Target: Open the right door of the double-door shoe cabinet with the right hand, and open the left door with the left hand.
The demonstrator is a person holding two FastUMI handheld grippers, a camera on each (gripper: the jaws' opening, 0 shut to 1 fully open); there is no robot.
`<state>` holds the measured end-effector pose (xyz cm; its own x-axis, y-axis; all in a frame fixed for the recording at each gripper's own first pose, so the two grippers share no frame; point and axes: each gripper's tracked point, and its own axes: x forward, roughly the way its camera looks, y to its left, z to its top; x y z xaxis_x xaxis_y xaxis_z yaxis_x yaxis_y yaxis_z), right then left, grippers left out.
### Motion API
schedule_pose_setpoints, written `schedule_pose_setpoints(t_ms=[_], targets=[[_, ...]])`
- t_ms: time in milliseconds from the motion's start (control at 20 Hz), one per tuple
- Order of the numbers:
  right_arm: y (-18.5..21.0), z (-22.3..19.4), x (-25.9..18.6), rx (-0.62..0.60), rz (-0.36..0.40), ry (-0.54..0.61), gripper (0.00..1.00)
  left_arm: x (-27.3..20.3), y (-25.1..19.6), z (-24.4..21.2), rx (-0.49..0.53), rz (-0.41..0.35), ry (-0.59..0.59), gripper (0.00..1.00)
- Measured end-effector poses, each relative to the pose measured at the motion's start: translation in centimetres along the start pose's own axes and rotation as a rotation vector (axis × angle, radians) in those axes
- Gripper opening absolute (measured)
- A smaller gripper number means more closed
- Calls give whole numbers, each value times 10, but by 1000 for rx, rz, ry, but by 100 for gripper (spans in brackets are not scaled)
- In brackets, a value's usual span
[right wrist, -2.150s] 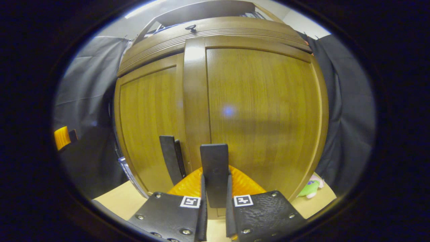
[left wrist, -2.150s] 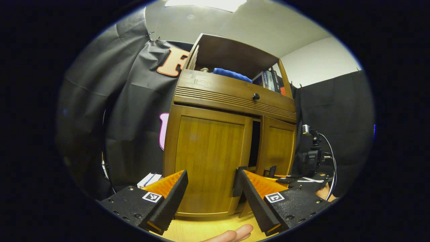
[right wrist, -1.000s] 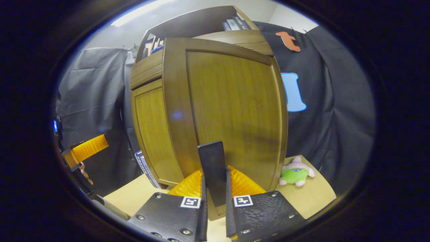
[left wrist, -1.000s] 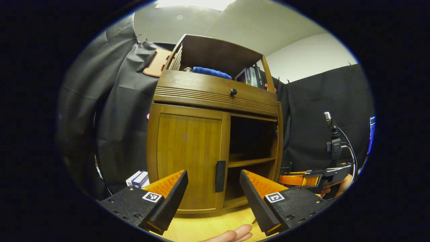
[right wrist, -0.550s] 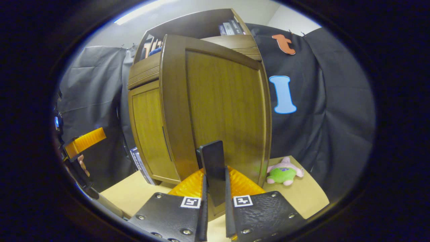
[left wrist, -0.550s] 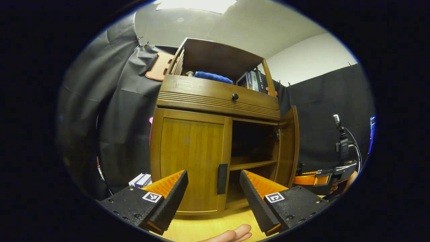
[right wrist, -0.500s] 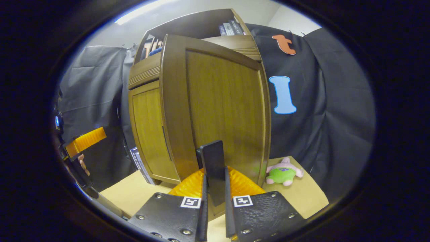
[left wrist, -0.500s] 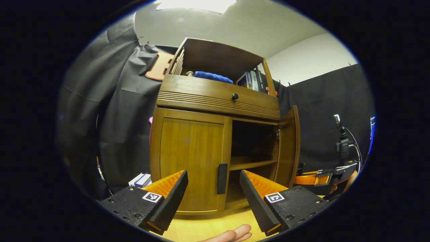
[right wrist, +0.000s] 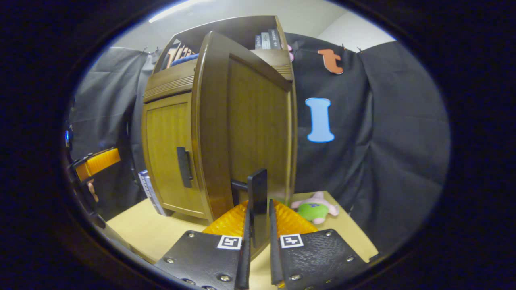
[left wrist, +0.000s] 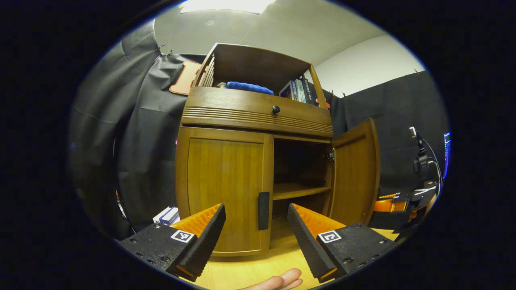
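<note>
One door of the brown wooden double-door shoe cabinet stands wide open while its twin remains closed, halfway through a two-handed opening job in a black-draped booth. The right gripper, black with orange ribbed fingers, is clamped on the flat black handle of the right door, its jaws narrowed to the width of that handle; the grip at the door's free edge gives it the longest lever for swinging the right door outward on its hinges. In the left gripper view that door juts toward the near right, exposing a dark interior with a wooden shelf. The left gripper hovers near the cabinet's front with its jaws spread wide and nothing between them, apparently lined up with the flat black handle of the left door, which sits at that door's right edge, apart from both fingers. The left door lies flush with the frame, so the left-hand pull looks not yet begun. A small green-and-pink plush toy lies on the pale wooden tabletop to the cabinet's right, near the swung door.
</note>
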<state>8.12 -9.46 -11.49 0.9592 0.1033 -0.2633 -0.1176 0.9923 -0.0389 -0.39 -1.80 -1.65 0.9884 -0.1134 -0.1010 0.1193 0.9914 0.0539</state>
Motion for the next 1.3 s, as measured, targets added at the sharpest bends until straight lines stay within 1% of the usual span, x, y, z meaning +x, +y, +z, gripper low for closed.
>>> schedule_pose_setpoints(t_ms=[50, 100, 150, 200, 350, 400, 450, 500, 650, 750, 800, 850, 900, 950, 1000, 1050, 1100, 1150, 1200, 1300], targets=[[-12, 3, -1, -14, -28, -9, 21, 1, -2, 1, 4, -6, -1, 92], [-27, 7, -5, -30, -63, -19, 21, 1, -2, -1, 5, -5, 0, 96], [-43, 10, -3, -38, -86, -29, 14, 2, -3, -2, 4, -1, 1, 96], [-55, 12, -3, -33, -91, -30, 13, 3, -5, -3, 11, -4, 5, 96], [-76, 12, -2, 60, -57, -36, 14, 8, -12, -8, 31, -13, 19, 96], [-79, 11, 0, 70, -41, -40, 13, 8, -13, -9, 33, -15, 19, 96], [-82, 10, 0, 72, -26, -46, 14, 9, -13, -10, 33, -10, 19, 92], [-85, 9, 1, 72, -20, -45, 14, 9, -11, -11, 34, -5, 23, 96], [-91, 9, 2, 42, -6, -32, 14, 13, -9, -12, 35, 9, 25, 96], [-96, 8, 3, 49, 6, -25, 14, 16, -6, -14, 38, 21, 27, 96], [-100, 10, 4, 54, 14, -27, 14, 17, -4, -16, 39, 29, 31, 92], [-103, 10, 5, 53, 12, -31, 14, 19, -4, -17, 41, 33, 36, 92], [-103, 12, 32, 59, 43, -30, 14, 21, -3, -19, 44, 36, 37, 96], [-113, 3, 5, 69, 47, -43, 1, 24, -3, -19, 48, 40, 39, 96], [-115, -1, 18, 71, 58, -40, 1, 26, -1, -22, 49, 50, 43, 96], [-122, 1, 23, 68, 62, -43, 1, 28, 1, -24, 50, 58, 48, 92], [-125, 1, 22, 61, 68, -39, 1, 31, 3, -27, 51, 65, 54, 92], [-109, 9, 20, 52, 71, -37, 1, 35, 4, -30, 51, 73, 64, 96], [-104, 13, 22, 50, 75, -35, 1, 38, 7, -34, 53, 83, 72, 92], [-102, 14, 26, 59, 80, -42, 1, 47, 10, -41, 55, 104, 89, 92]])
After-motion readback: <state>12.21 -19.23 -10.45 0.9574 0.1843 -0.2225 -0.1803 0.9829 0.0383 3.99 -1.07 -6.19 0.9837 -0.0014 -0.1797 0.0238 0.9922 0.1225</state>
